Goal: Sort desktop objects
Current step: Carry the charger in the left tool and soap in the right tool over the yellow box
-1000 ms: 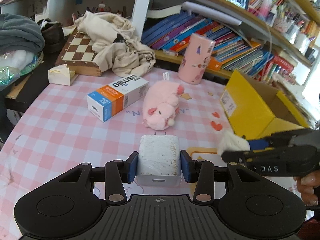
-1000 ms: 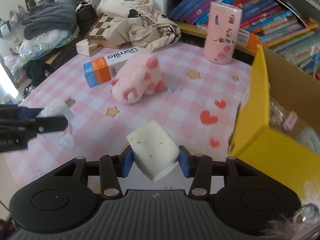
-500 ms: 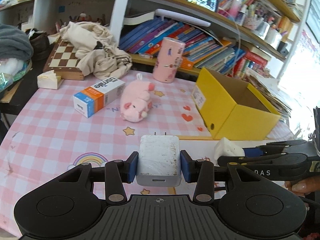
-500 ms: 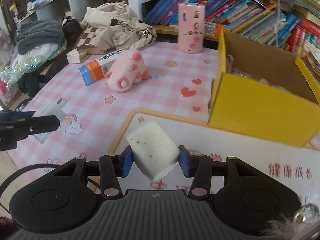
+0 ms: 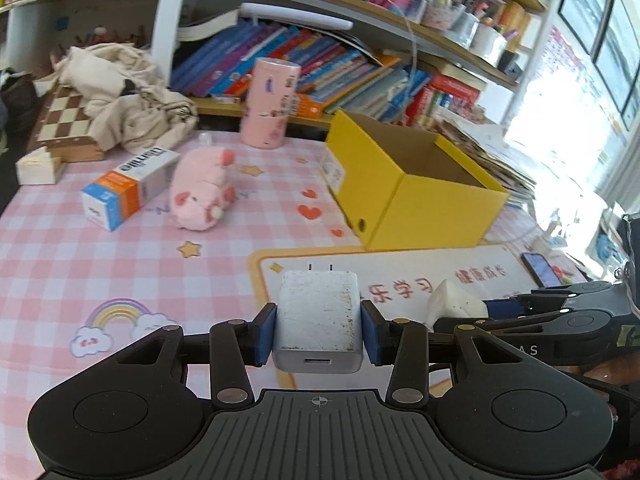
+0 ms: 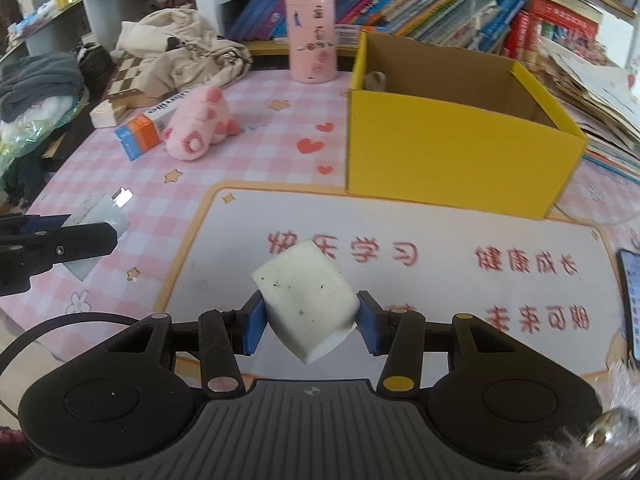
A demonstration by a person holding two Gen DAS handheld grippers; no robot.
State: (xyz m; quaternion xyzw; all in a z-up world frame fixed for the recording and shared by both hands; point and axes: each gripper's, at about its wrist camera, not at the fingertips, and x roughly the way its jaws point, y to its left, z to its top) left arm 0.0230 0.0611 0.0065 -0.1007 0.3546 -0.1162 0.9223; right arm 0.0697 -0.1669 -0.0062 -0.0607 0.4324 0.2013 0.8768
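A: Left gripper [image 5: 319, 334] — state?
B: Blue pads clamped on both sides of a scuffed white charger [image 5: 318, 320], prongs pointing away, lower centre of the left wrist view. It was held above the table.

A: Right gripper [image 6: 308, 322]?
B: Closed on a speckled white foam block [image 6: 306, 304], tilted on one corner, lower centre of the right wrist view, above the white mat [image 6: 420, 216] with red characters.

A: The box?
B: Yellow box [image 6: 448, 148], open-topped, stood at upper right, just beyond the mat's far edge. Contents mostly hidden.

A: Other items?
B: Pink plush [image 6: 200, 126] and an orange-and-blue carton [image 6: 146, 130] lay side by side at left centre. A pink cylinder [image 6: 314, 38] stood upright behind them.
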